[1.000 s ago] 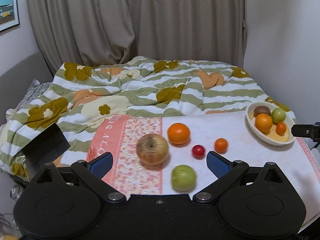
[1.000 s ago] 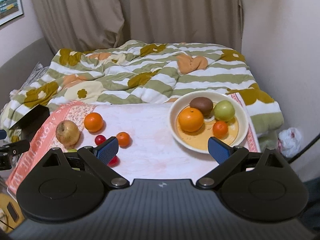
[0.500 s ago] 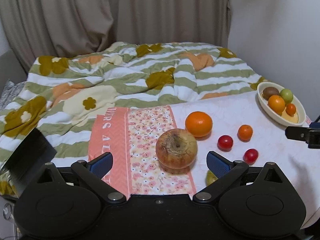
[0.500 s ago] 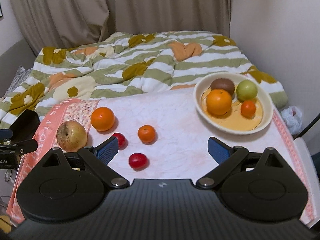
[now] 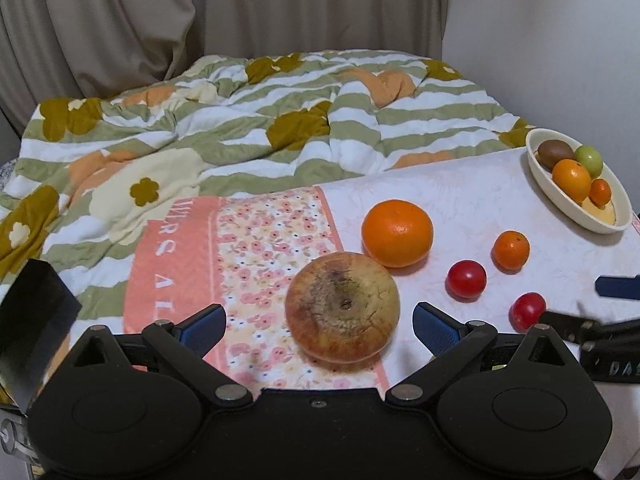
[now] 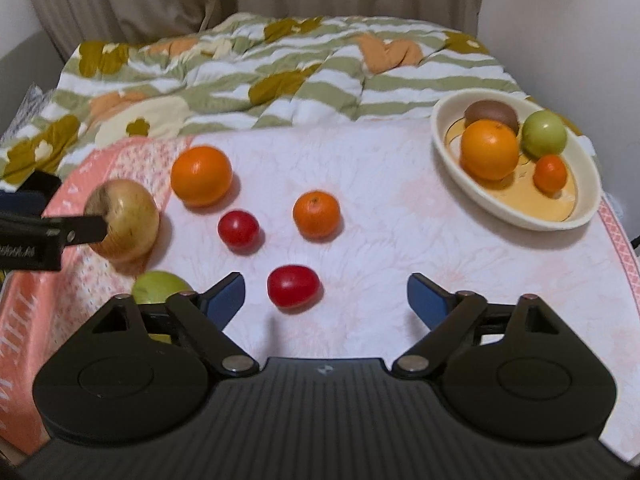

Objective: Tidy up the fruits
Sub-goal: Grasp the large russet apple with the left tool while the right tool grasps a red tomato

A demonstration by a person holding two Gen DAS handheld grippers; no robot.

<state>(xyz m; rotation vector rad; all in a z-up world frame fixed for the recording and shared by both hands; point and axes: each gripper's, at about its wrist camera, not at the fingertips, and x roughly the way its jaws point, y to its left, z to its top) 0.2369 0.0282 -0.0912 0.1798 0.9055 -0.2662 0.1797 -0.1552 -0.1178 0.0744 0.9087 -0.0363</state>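
Observation:
My left gripper (image 5: pixel 320 322) is open, its jaws on either side of a large blotchy yellow-brown apple (image 5: pixel 343 311) on the floral cloth. My right gripper (image 6: pixel 326 300) is open, with a red tomato (image 6: pixel 294 285) just ahead between its fingers. Loose on the white cloth lie a big orange (image 6: pixel 201 175), a small tangerine (image 6: pixel 316 214), a second red tomato (image 6: pixel 238 228) and a green apple (image 6: pixel 158 286). A cream bowl (image 6: pixel 576 216) at the right holds a kiwi, an orange, a green apple and a tangerine.
A striped green and white duvet (image 5: pixel 256 112) covers the bed behind the cloth. Curtains (image 5: pixel 200 12) hang at the back and a white wall (image 5: pixel 540 40) stands to the right. The cloth's right edge runs just past the bowl.
Both grippers have moved forward and lower toward the fruit. The left now frames the large apple; the right has swung left, bringing the near tomato between its fingers.

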